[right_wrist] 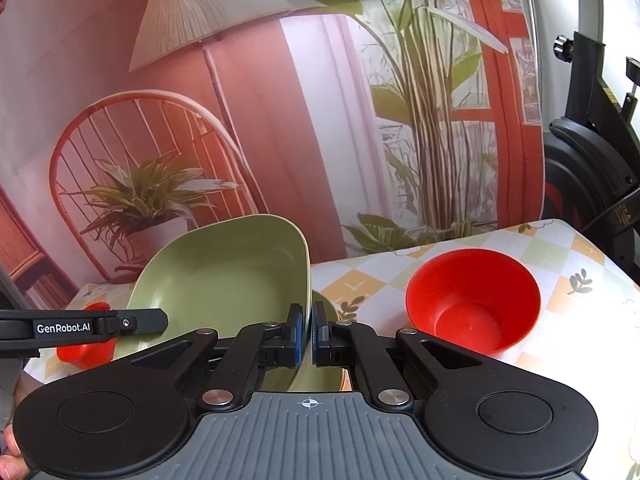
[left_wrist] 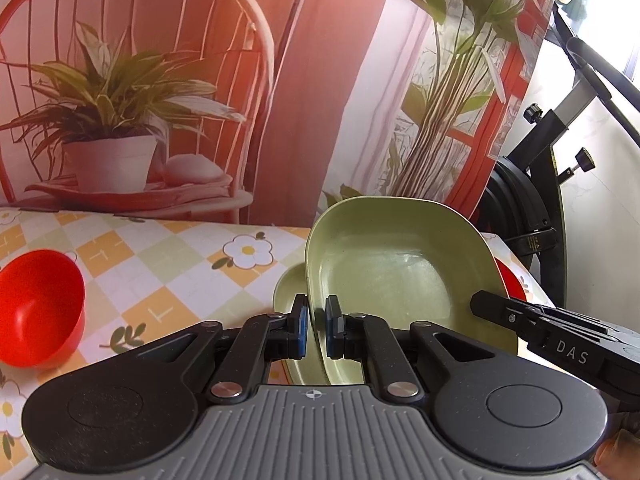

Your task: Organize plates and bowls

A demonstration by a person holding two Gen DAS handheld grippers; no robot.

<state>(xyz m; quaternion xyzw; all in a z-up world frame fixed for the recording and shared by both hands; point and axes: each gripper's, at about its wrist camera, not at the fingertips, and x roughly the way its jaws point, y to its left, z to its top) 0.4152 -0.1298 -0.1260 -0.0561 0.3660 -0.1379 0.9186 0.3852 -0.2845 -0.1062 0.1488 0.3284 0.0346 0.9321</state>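
Note:
A green square plate (left_wrist: pixel 400 264) (right_wrist: pixel 224 272) is held tilted above the table, with both grippers on it. My left gripper (left_wrist: pixel 318 328) is shut on its left rim, and my right gripper (right_wrist: pixel 308 328) is shut on the opposite rim. Under it, a second green plate (left_wrist: pixel 288 284) (right_wrist: pixel 316 380) lies on the table, mostly hidden. One red bowl (left_wrist: pixel 40 308) (right_wrist: pixel 86 348) stands to the left. Another red bowl (right_wrist: pixel 472 304) (left_wrist: pixel 512 280) stands to the right, with only a sliver showing in the left wrist view.
The table wears a checked flower-print cloth (left_wrist: pixel 160 264) (right_wrist: pixel 580 256). Close behind it hangs a printed backdrop (left_wrist: pixel 200 100) of a chair and plants. A black exercise bike (left_wrist: pixel 540 200) (right_wrist: pixel 592 160) stands beyond the table's right end.

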